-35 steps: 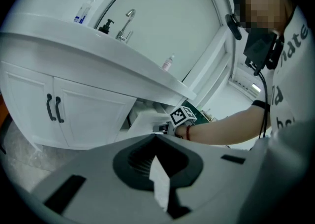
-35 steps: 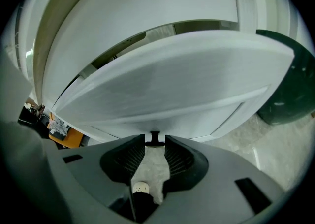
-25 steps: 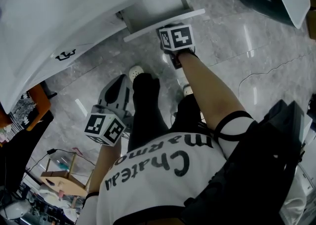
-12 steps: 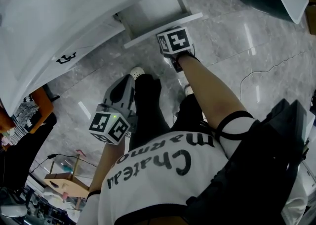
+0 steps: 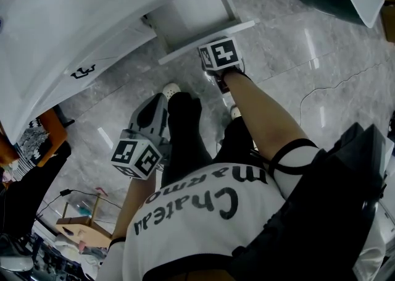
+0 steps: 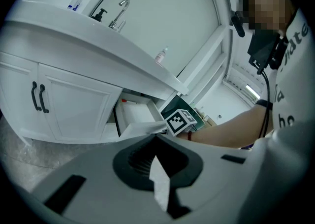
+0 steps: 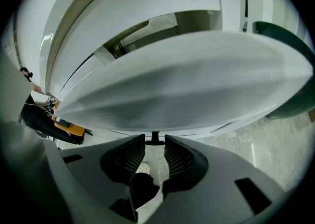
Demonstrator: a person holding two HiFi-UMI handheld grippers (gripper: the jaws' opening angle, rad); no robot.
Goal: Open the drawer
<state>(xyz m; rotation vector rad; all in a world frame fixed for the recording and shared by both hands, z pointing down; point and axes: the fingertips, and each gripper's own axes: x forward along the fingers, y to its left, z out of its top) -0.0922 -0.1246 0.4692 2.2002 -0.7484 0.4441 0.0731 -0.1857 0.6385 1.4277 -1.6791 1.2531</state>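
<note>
Up close, the right gripper view shows the right hand-held gripper [image 7: 154,145] with its jaws closed on the small dark handle [image 7: 154,138] that sits at the lower edge of the white drawer [image 7: 187,80] front. That front fills most of this view, so little of the inside can be seen here. The head view gives what that one lacks. In it the drawer [image 5: 192,11] stands pulled out from under the white counter [image 5: 74,33], its front panel over the grey marble floor [image 5: 308,70], and the person's forearm [image 5: 259,113] reaches forward to it. The left gripper view looks at the same spot from the side. It shows the drawer [image 6: 134,118] open beside a cabinet door [image 6: 74,105] with dark handles, and a tap [image 6: 120,14] on the counter top above, which neither other view shows. The left hand-held gripper [image 6: 156,155] has its jaws pressed together with nothing between them. In the head view it hangs low beside the person's leg, well apart from the drawer, near a white shoe [image 5: 171,91].
</note>
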